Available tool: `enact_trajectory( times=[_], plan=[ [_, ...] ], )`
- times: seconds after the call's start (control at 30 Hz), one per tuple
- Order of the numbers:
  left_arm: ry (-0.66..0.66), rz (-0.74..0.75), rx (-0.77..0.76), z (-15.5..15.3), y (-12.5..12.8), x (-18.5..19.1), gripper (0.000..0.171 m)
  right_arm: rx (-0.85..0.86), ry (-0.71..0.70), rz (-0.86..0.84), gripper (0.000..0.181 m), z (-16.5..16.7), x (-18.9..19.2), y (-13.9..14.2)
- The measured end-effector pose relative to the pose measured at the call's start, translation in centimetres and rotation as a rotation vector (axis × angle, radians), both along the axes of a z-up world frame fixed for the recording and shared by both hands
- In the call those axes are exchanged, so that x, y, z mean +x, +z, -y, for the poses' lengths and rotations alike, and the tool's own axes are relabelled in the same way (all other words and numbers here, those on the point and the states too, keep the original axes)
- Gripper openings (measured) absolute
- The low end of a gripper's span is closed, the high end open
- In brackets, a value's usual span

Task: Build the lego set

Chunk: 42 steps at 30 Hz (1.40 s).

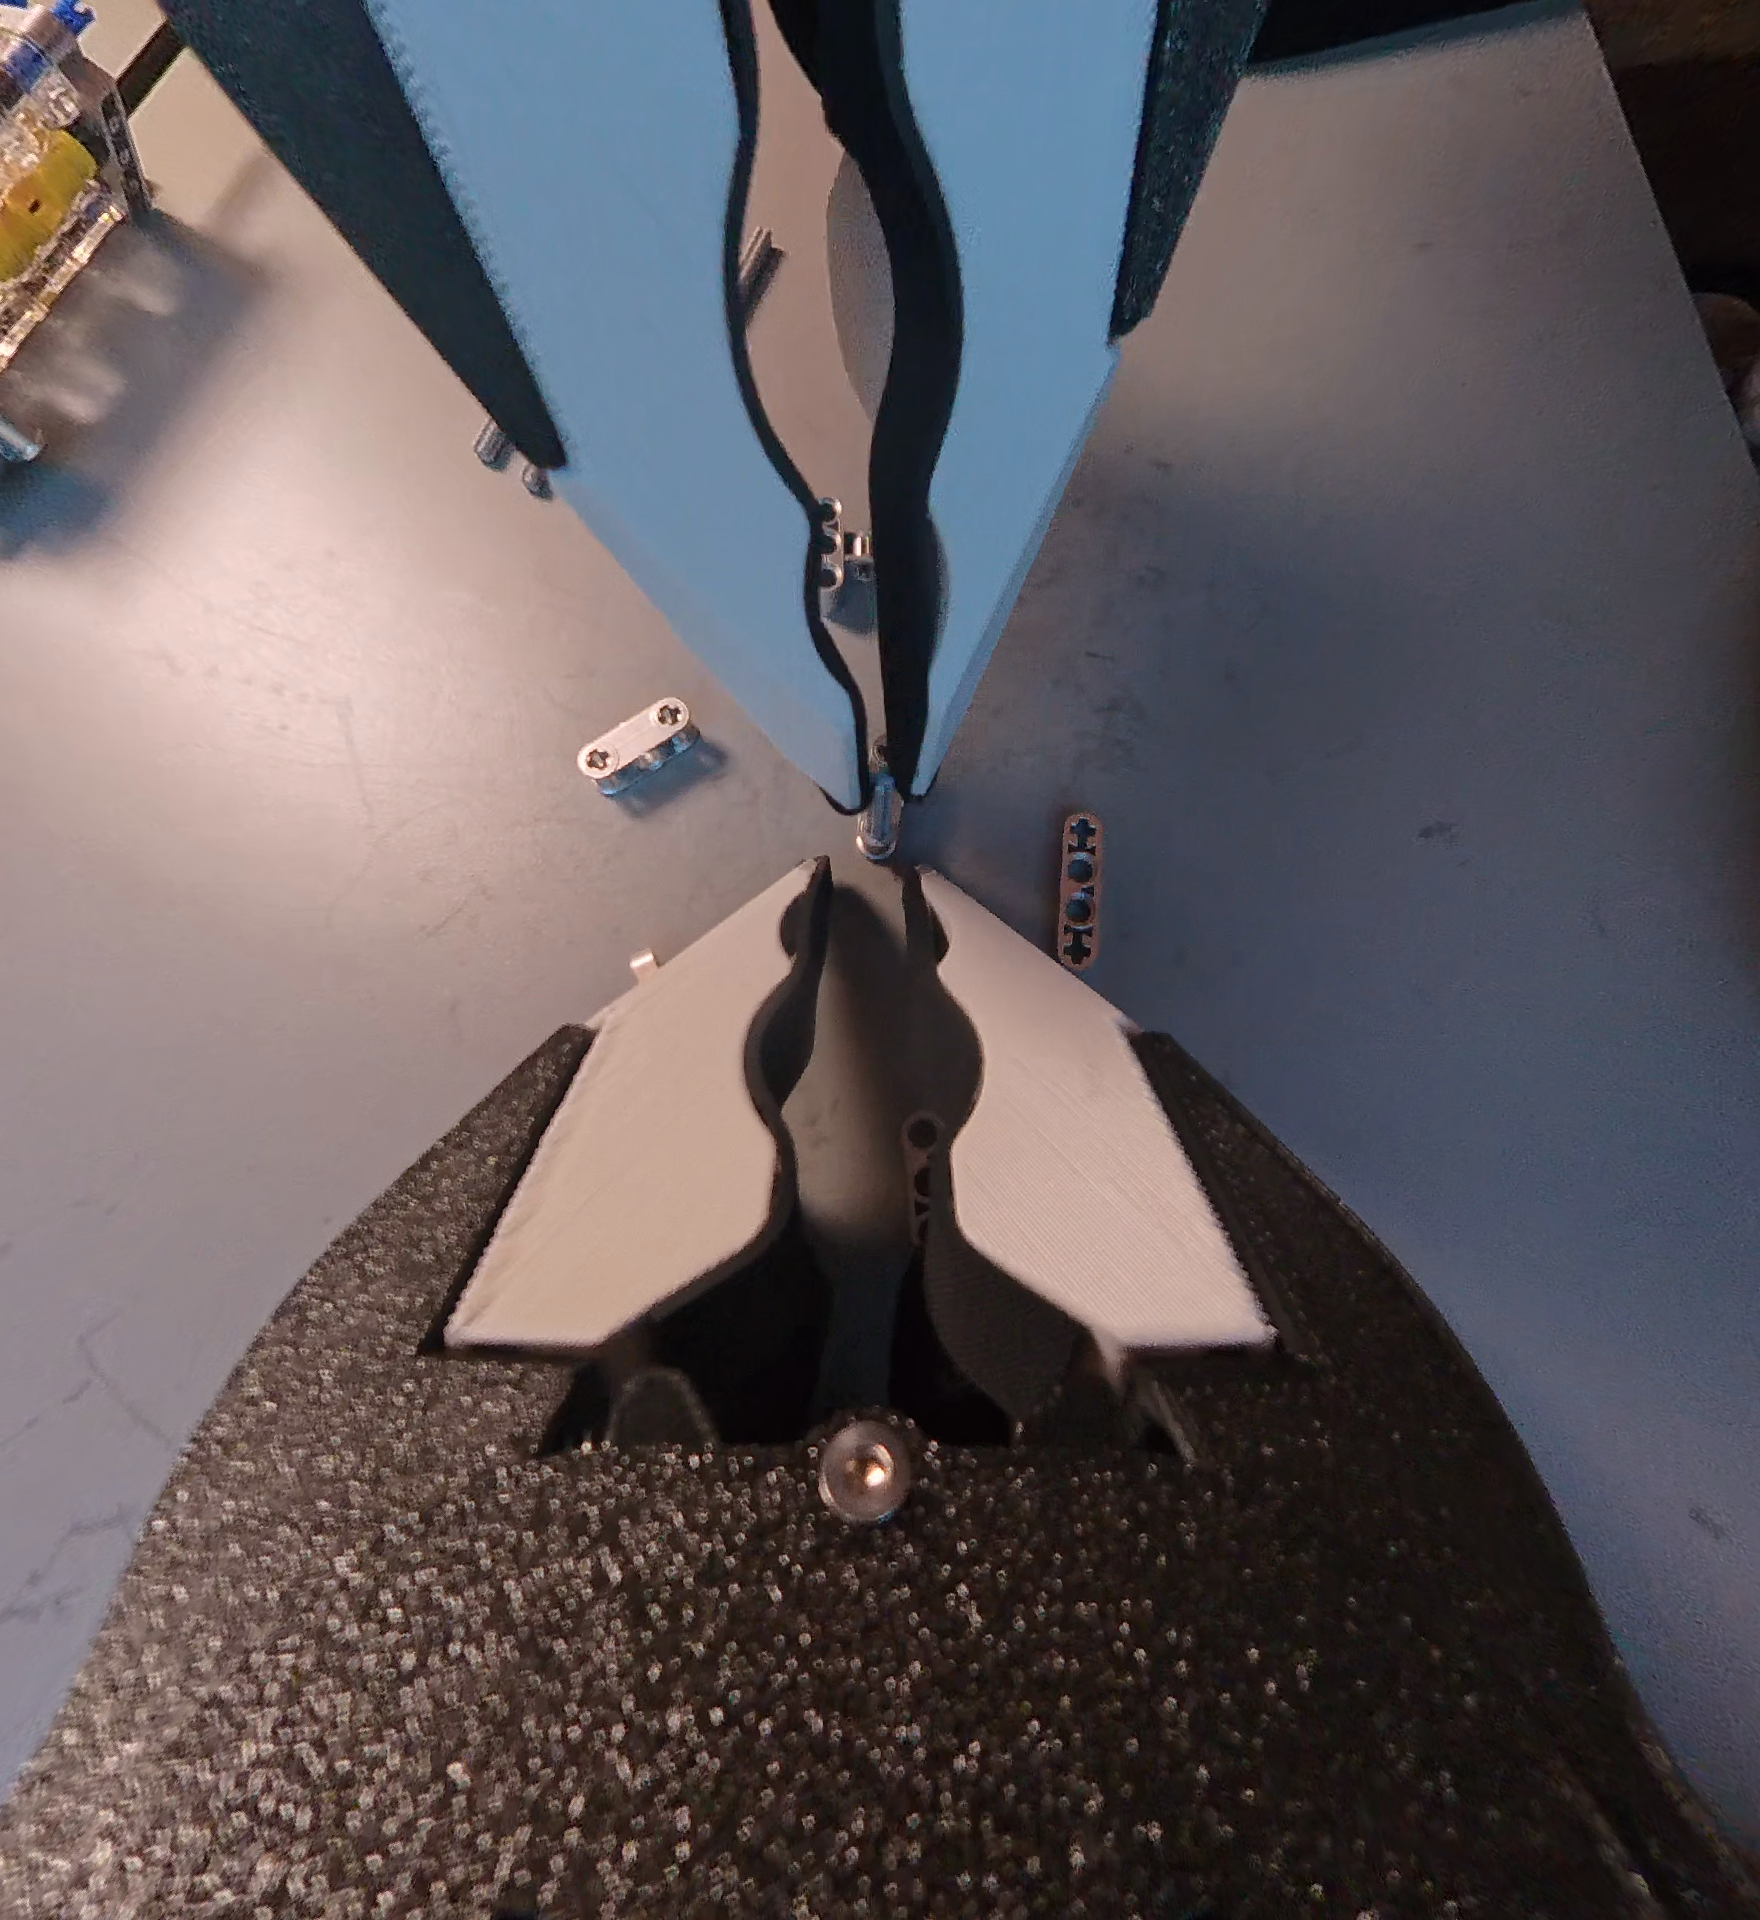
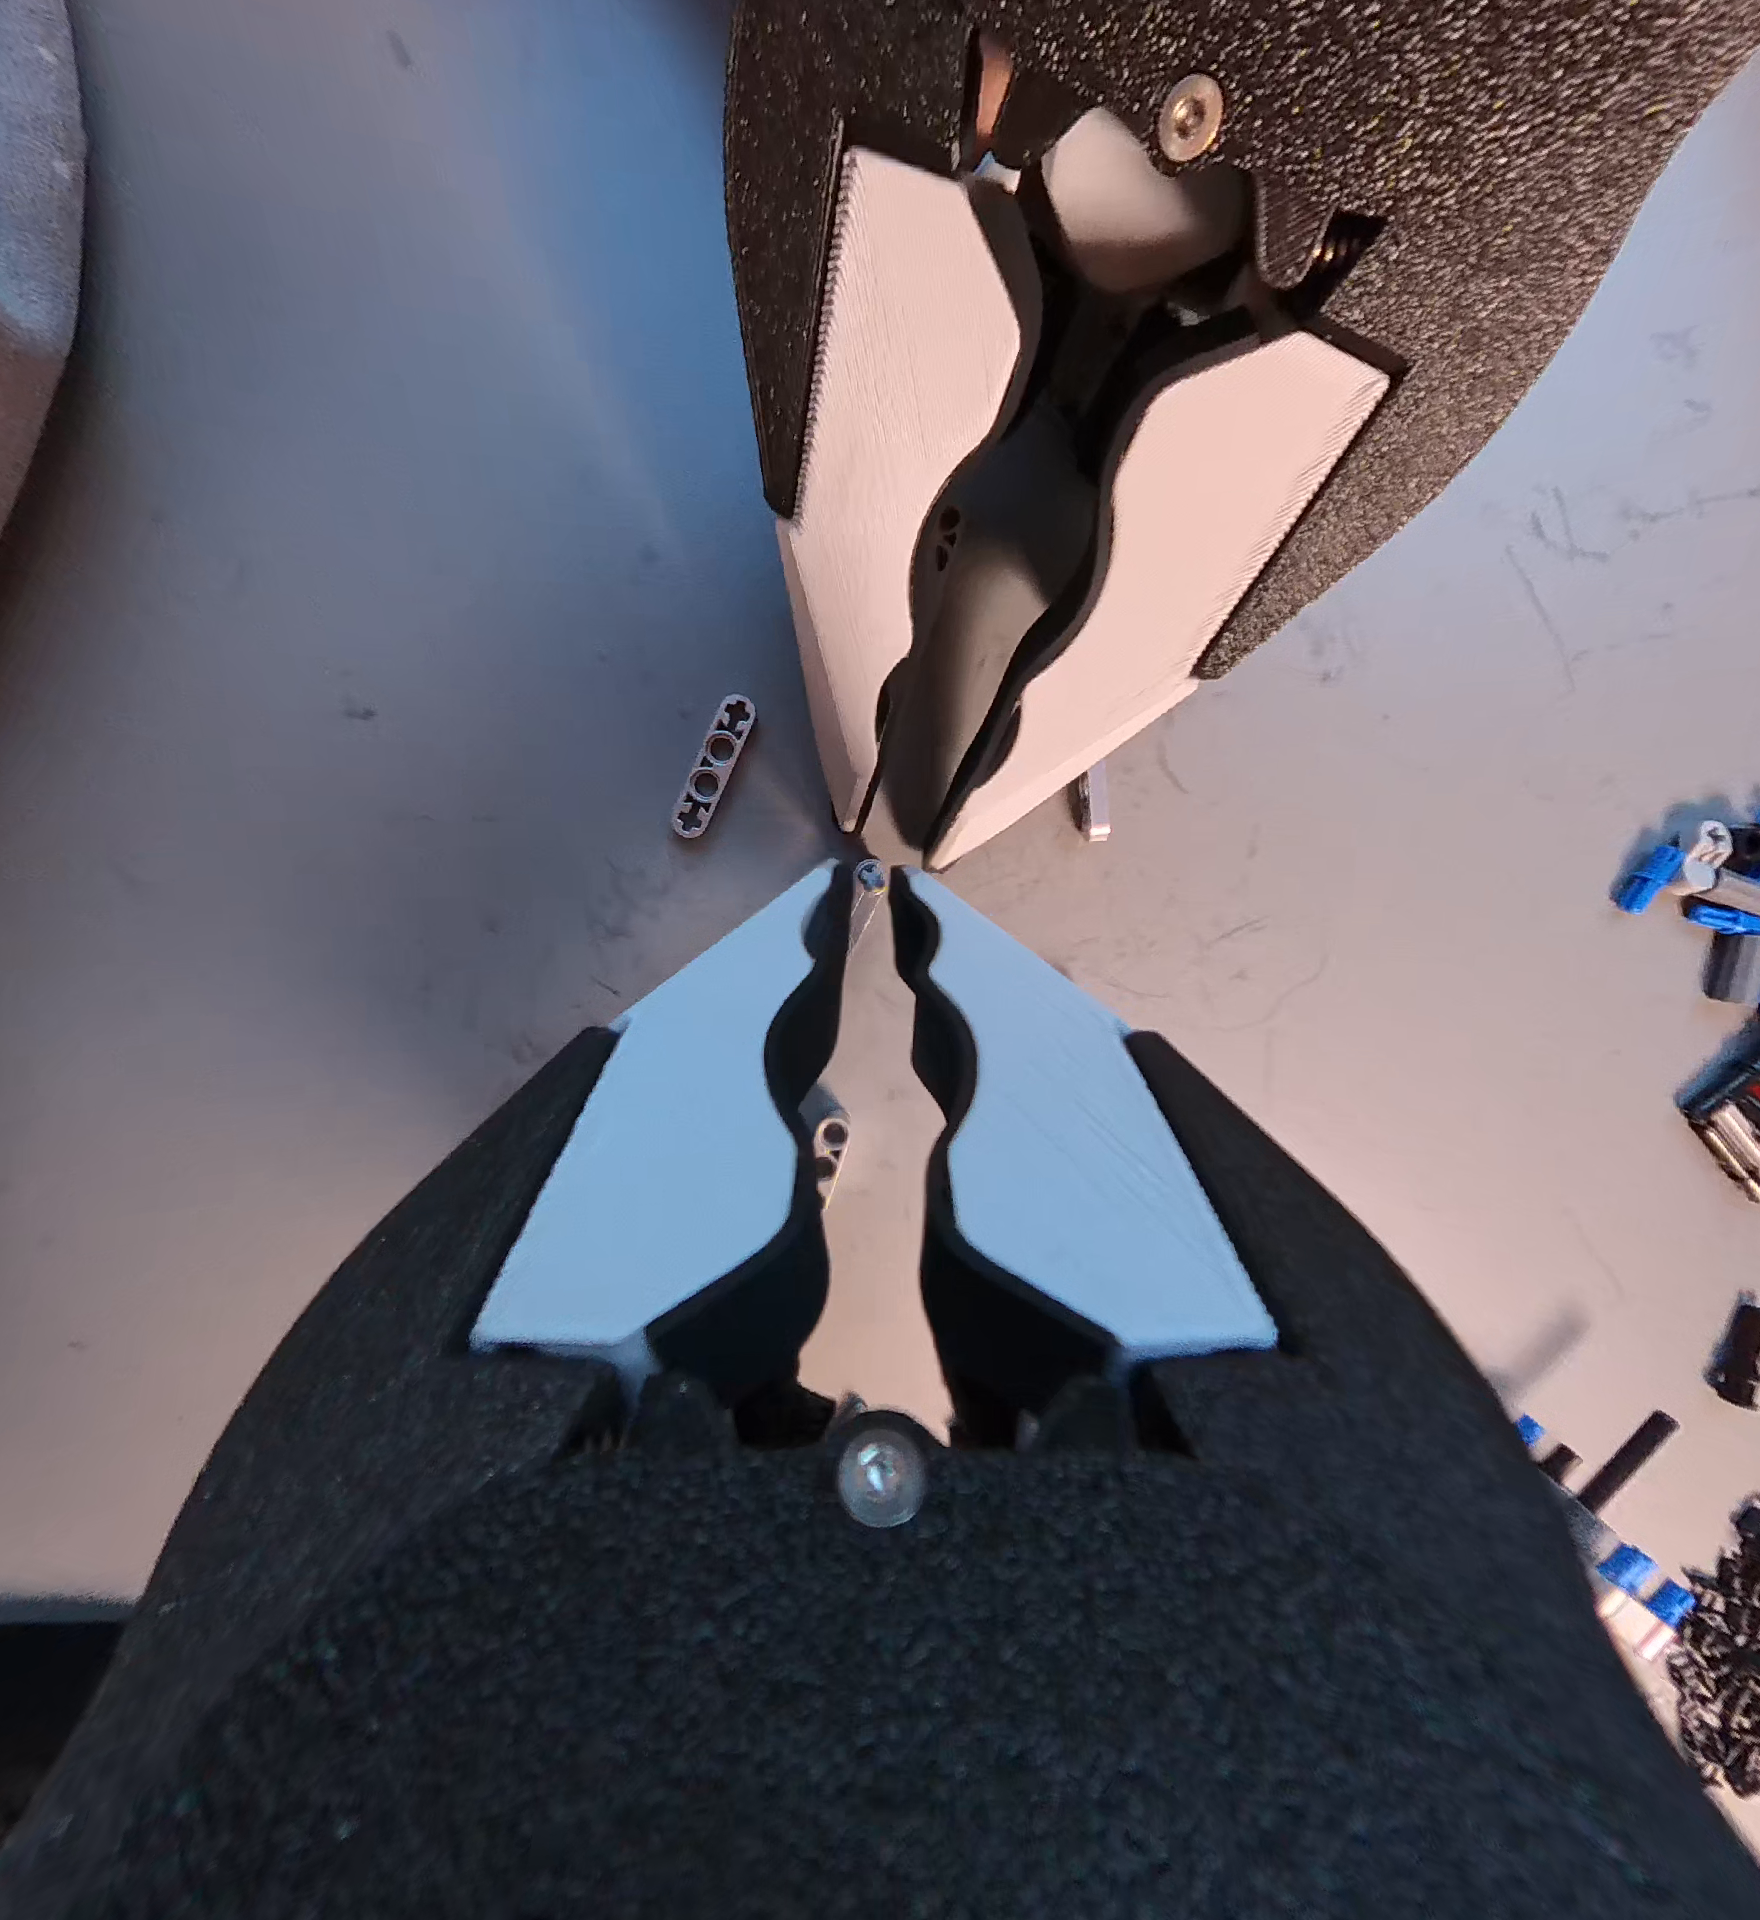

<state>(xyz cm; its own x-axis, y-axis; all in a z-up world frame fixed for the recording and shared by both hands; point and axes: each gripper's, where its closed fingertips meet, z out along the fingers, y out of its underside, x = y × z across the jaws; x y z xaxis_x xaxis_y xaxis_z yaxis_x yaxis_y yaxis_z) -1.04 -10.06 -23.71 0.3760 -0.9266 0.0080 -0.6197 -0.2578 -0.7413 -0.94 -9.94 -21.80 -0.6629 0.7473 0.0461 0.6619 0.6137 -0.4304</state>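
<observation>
1. Two sets of tips nose to nose, well in from the tabletop edges.
2. Pinching grey pin in right gripper, end poking out so it's reachable.
3. Left gripper slightly spread, just short of pin.

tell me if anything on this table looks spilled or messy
Nothing looks damaged. Loose building parts are scattered: a heap of small black pieces and a jumble of blue, grey and red ones at the right edge. The right hand-held gripper pinches a small grey pin, tip to tip with the left hand-held gripper.
</observation>
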Motion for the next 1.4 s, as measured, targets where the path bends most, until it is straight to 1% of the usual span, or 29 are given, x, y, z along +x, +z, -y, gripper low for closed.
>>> enact_trajectory(
  times=[0.13, 0.3, 0.5, 0.6, 0.67, 0.77, 0.87, 0.93, 1.1, 1.4],
  plan=[
    [0.0, 0.001, 0.002, 0.0, 0.0, 0.2, 0.012, 0.006, -0.001, 0.015, 0.002, -0.1, 0.0, -0.2],
    [0.0, 0.002, 0.003, -0.1, 0.0, 0.3, 0.012, 0.048, 0.016, 0.064, 0.002, -0.2, 0.5, -1.4],
    [-0.001, 0.005, 0.001, 0.0, 0.0, 0.4, 0.011, 0.034, -0.013, 0.056, 0.002, -0.1, 0.5, -1.4],
    [-0.001, 0.005, 0.003, -0.1, 0.0, 0.4, 0.011, 0.029, -0.02, 0.023, 0.002, 0.0, 0.4, -1.4],
    [0.0, 0.006, 0.003, -0.1, 0.0, 0.4, 0.011, 0.011, -0.032, 0.011, 0.012, 0.2, 0.4, -1.3],
    [-0.001, 0.008, 0.001, -0.1, 0.0, 0.5, 0.011, -0.008, -0.047, -0.018, 0.013, 0.2, 0.3, -0.4],
    [-0.003, 0.008, 0.005, -0.1, 0.0, 0.5, 0.011, 0.002, -0.049, -0.026, 0.01, 0.0, 0.3, 0.2],
    [-0.004, 0.007, 0.009, -0.1, 0.0, 0.6, 0.011, 0.013, -0.041, -0.026, 0.002, 0.0, 0.3, 0.2],
    [-0.007, 0.008, 0.014, -0.1, 0.0, 0.8, 0.011, 0.015, -0.032, -0.014, 0.001, 0.2, 0.4, 0.2],
    [-0.014, 0.014, 0.014, -0.1, 0.0, 1.3, 0.008, 0.11, 0.011, 0.04, 0.0, 0.0, 0.4, 0.0]
  ],
)
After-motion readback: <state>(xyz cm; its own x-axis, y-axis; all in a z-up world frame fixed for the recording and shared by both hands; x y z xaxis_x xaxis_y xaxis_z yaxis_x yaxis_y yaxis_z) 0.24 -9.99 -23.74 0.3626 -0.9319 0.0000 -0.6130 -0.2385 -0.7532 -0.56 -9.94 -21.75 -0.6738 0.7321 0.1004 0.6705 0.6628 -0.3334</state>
